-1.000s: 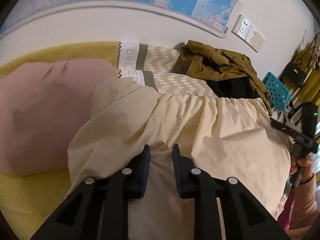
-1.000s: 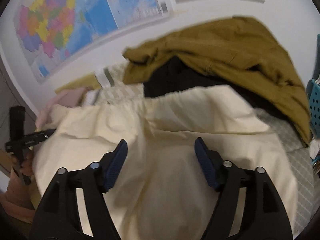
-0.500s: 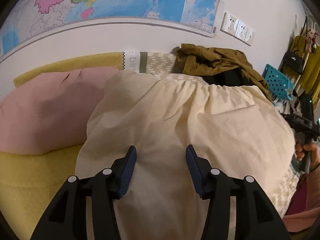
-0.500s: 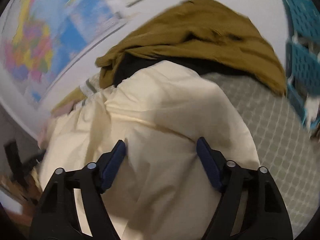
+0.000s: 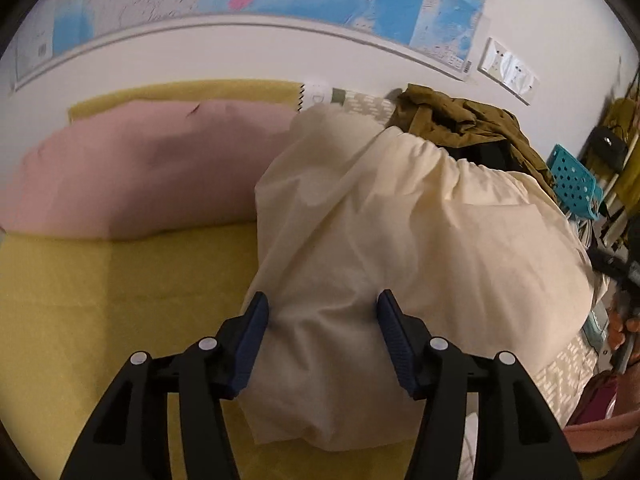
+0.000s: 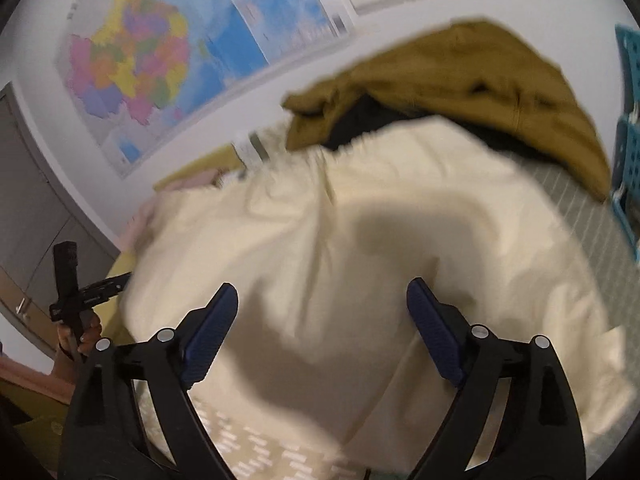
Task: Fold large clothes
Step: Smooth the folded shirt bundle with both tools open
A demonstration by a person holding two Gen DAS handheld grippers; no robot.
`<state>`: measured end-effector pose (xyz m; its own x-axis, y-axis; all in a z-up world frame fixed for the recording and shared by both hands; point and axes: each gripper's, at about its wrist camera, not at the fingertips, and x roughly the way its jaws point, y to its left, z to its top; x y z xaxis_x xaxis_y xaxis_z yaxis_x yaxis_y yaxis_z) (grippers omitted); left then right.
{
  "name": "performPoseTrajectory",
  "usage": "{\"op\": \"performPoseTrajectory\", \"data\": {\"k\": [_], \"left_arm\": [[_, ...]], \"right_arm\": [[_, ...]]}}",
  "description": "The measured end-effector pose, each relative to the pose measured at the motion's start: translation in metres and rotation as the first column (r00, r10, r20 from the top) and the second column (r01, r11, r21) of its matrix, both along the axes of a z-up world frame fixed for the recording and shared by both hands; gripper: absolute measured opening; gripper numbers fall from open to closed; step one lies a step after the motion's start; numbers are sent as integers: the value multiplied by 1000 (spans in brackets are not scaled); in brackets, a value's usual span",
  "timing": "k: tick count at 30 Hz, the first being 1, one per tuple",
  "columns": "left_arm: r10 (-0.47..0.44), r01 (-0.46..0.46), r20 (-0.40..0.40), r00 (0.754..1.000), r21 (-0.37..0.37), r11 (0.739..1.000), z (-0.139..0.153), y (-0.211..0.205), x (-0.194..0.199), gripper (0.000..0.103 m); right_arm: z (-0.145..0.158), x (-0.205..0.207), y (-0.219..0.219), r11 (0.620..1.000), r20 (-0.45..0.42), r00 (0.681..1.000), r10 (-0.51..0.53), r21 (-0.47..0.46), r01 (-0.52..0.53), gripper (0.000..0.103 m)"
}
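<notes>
Cream cotton garment (image 5: 400,240), gathered along its far edge, lies spread on the bed beside a pink pillow (image 5: 132,176) at the left, over a yellow sheet (image 5: 100,288). Farther right, an olive jacket (image 5: 460,120) is heaped against the wall, and a teal perforated basket (image 5: 572,180) stands at the bed's edge.

Left hand-held gripper (image 5: 322,336): released, its jaws having just been opening; a rounded fold of the cream cloth bulges up between the blue pads (image 5: 250,340), which do not press on it.

Right hand-held gripper (image 6: 322,328): also released, jaws spread wide and likewise just opening, poised over the near part of the same garment (image 6: 380,220); cloth lies below and between the pads but is not pinched. The right-wrist view is motion-blurred, so fine creases cannot be read there.

Judged step: a fold has been laid down and both tools are letting go. To do this well, each hand-held gripper should lift clear without dragging the fabric, so the fold stays put. The bulge near the left tool should then be pressed flat. For the next fold, both tools should take a matching pair of corners on one edge, pinching all layers together.
</notes>
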<state>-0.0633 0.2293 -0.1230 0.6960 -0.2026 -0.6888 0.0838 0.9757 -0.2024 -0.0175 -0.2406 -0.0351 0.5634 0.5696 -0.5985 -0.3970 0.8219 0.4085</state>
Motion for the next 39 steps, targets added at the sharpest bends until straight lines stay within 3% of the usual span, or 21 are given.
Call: {"op": "performPoseTrajectory", "data": {"k": [5,7,13,19,21,24,28,33,39], "left_arm": [[9,-9,2,1000,23,1000,4,-2,-1,56],[9,-12,42,999,59,998,16,-5,-7,56],[-11,-3,125,992,108,994,45,-8,6,57],[-32,26,59,998,97,995,37,-13,58,54],[-21,19,10,1000,124,992,30,-16,72,49],[-22,22,-2,1000,127,992,22,-16,83,49],[-8,11,-21,1000,106,994,20,-12,85,50],[-8,7,11,1000,142,990,34,-19,76,51],[-48,38,65,997,158,987,48,-26,68,54]], "right_arm": [[-12,1,11,998,-11,1000,-21,-65,20,86],[-3,-6,9,998,-8,1000,-28,-55,27,86],[37,-21,22,1000,124,992,13,4,-14,88],[37,2,68,993,100,988,116,-8,-115,88],[30,10,83,991,78,988,130,-26,-129,88],[12,25,95,990,32,990,135,-53,-133,88],[-6,37,93,992,-35,992,124,-20,-125,87],[8,33,85,993,-9,993,114,-2,-114,87],[27,37,48,1000,38,999,5,22,-6,87]]}}
